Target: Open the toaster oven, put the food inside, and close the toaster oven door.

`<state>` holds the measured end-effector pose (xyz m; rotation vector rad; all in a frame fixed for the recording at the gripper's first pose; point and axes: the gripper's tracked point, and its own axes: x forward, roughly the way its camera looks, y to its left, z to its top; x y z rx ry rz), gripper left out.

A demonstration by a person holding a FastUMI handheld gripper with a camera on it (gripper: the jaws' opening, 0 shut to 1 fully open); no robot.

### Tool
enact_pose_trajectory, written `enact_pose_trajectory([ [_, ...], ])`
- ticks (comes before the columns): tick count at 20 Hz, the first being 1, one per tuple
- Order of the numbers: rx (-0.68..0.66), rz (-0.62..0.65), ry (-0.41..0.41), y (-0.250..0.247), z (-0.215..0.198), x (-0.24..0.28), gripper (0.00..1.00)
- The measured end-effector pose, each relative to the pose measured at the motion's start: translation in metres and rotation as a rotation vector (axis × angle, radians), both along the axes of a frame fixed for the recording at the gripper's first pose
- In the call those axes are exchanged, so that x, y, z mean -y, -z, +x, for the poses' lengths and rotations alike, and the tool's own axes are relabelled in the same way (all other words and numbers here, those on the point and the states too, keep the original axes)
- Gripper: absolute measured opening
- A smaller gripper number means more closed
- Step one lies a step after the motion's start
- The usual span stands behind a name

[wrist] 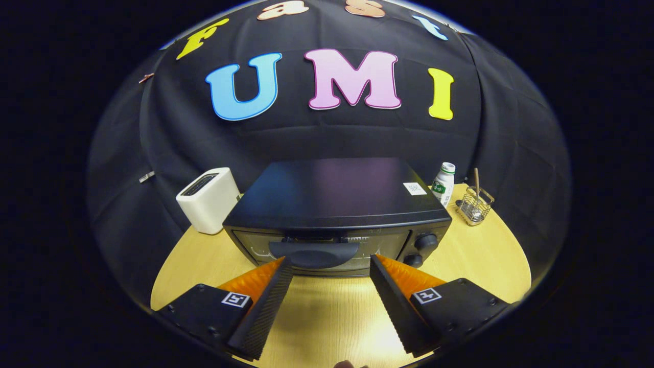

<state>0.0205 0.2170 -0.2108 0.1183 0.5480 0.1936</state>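
while the toaster oven (337, 204) sits shut at the middle of the round wooden table (475, 255), you have a white toaster (208, 199) to its left, your gripper (331, 266) spread wide with nothing held just before its door handle (313, 253), and a small bottle (443, 183) and wire basket (474, 205) to its right.

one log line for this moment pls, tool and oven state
phase: approach | tool: open, fingers either side of door handle, not gripping | toaster oven: door shut | food: none seen
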Motion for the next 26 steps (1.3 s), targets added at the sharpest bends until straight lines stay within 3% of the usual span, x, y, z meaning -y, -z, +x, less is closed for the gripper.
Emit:
enact_pose_trajectory([
  [9, 0.190, -0.007, -0.027, -0.085, 0.008, 0.042, 0.99],
  [26, 0.403, 0.057, 0.042, -0.204, 0.022, 0.180, 0.98],
])
